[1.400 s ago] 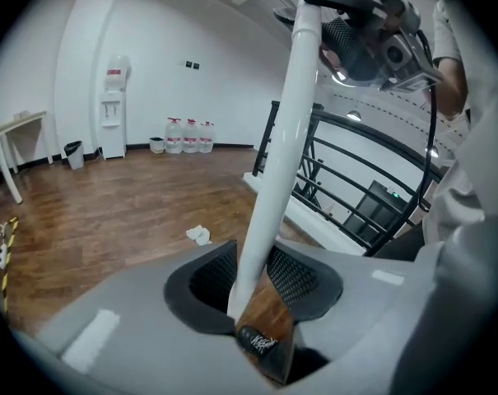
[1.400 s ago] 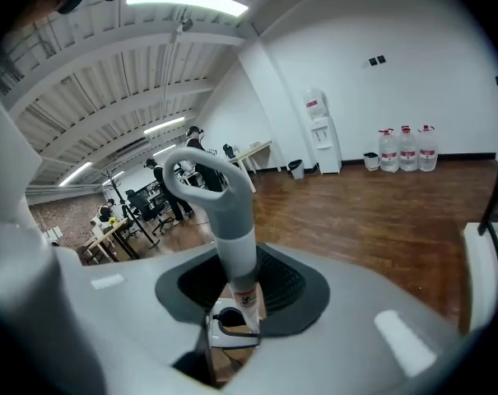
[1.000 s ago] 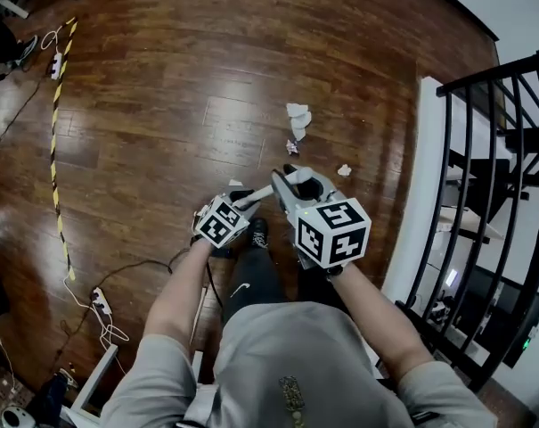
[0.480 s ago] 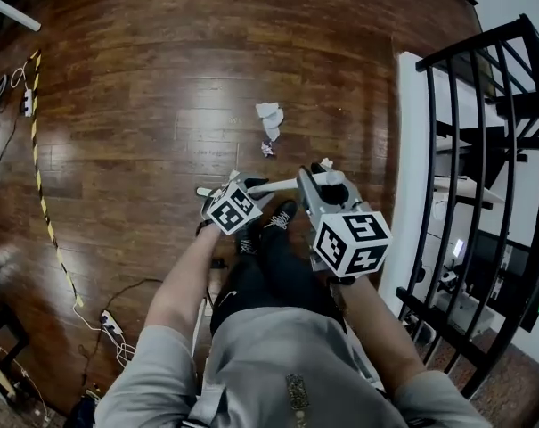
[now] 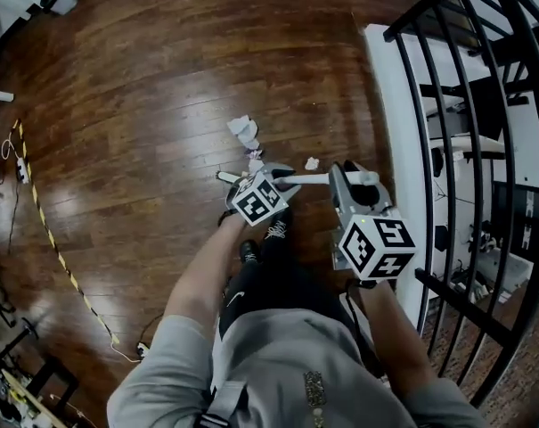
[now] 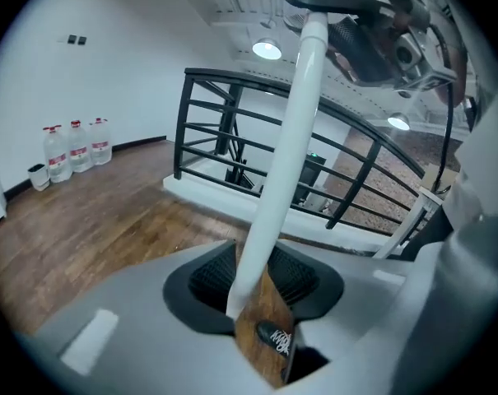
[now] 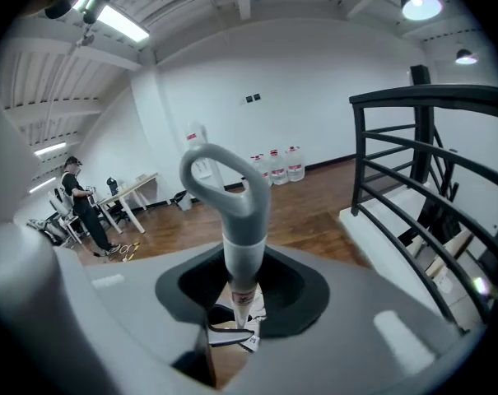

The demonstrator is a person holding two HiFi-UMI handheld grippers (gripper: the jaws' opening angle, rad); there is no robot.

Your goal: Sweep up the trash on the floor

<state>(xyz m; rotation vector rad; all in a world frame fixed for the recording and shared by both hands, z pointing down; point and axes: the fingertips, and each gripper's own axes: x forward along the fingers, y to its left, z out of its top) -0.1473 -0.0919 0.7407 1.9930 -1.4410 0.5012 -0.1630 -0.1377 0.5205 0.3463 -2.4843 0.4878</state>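
Trash (image 5: pixel 244 130) is crumpled white paper. I count three bits, one bigger wad and two small scraps (image 5: pixel 312 162), on the wood floor (image 5: pixel 144 105) just ahead of both grippers. Left gripper (image 6: pixel 253 290) is clamped on a white pole (image 6: pixel 286 155), right gripper (image 7: pixel 240 290) on a grey loop-topped handle (image 7: pixel 232 196).

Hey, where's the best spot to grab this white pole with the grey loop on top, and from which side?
Take the white pole on its straight round shaft, jaws closing across it from the side, as the left gripper does. The right gripper grips just below the grey loop, which probably stops slipping.
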